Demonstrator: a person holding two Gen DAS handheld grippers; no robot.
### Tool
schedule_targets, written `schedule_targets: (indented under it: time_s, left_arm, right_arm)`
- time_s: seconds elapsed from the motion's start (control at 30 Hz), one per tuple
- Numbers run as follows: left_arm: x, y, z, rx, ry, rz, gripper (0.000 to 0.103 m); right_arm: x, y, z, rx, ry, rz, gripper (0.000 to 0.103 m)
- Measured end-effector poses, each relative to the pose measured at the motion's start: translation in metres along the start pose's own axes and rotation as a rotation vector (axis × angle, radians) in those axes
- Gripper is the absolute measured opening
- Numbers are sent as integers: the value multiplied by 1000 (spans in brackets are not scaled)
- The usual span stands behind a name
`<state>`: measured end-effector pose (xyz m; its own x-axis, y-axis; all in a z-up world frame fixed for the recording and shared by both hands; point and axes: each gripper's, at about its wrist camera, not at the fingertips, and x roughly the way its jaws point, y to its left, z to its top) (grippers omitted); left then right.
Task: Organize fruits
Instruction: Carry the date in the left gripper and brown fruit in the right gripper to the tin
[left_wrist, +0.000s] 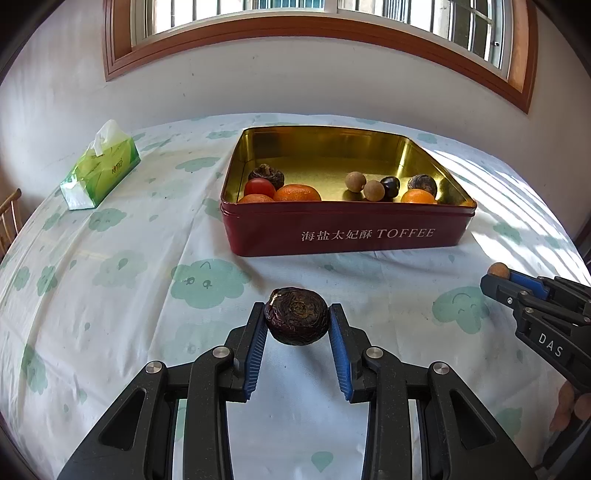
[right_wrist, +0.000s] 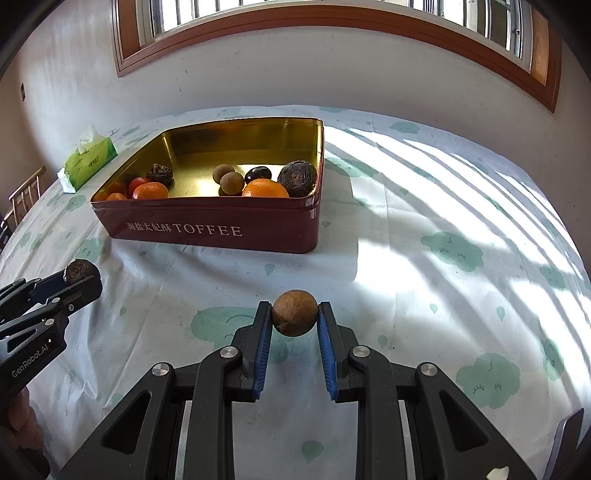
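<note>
Both grippers hover over the cloud-print tablecloth (left_wrist: 110, 280), short of the red toffee tin (left_wrist: 347, 229). The left gripper (left_wrist: 297, 325) pinches a dark wrinkled water chestnut (left_wrist: 297, 320); the right gripper (right_wrist: 294, 319) pinches a small brown longan (right_wrist: 294, 313). The tin already holds oranges, a tomato, longans and chestnuts. I'd carry each fruit forward over the near wall, lower it beside its own kind, then release gently so nothing rolls.

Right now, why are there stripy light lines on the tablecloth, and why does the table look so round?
Right wrist view: sun through the window bars stripes the tablecloth right of the tin. Left wrist view: the same stripes sit far right; in both, the fisheye lens bends the table's edge.
</note>
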<state>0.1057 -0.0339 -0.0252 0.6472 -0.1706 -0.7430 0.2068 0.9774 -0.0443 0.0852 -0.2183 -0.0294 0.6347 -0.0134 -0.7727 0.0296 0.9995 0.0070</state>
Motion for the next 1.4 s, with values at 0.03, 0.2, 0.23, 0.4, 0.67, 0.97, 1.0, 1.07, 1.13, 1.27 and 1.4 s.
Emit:
schedule_targets:
  time_s: [0.03,0.2,0.23,0.4,0.67,0.97,1.0,1.07,1.13,1.27,1.4]
  left_arm:
    - [-1,0,1,-1,-3,0,35]
    - [-7,3,10,-2,-22,-2,35]
    - [-8,4,12,-2,-26,-3,35]
    - [-11,8,23,-3,-40,3,35]
    - [-17,12,41,7,-69,19,35]
    - [-12,10,66,23,-84,12,35]
    - [-11,10,70,22,-84,10,35]
    - [-7,10,76,17,-81,3,35]
    - [-3,10,82,11,-76,-1,35]
    - [6,13,90,-1,-63,-11,35]
    - [18,14,97,-1,-54,-10,35]
  right_arm:
    - [-1,0,1,4,-2,4,22]
    - [-10,0,10,14,-25,19,22]
    - [-12,1,12,11,-31,20,23]
    - [-16,3,24,5,-52,27,22]
    - [-20,10,47,-21,-86,36,22]
    - [-17,19,73,-51,-101,45,23]
    - [-15,19,76,-52,-101,47,23]
    - [-12,20,81,-57,-100,49,23]
    - [-8,20,86,-48,-94,59,23]
    - [0,21,92,-61,-78,63,23]
    - [9,23,96,-81,-69,60,23]
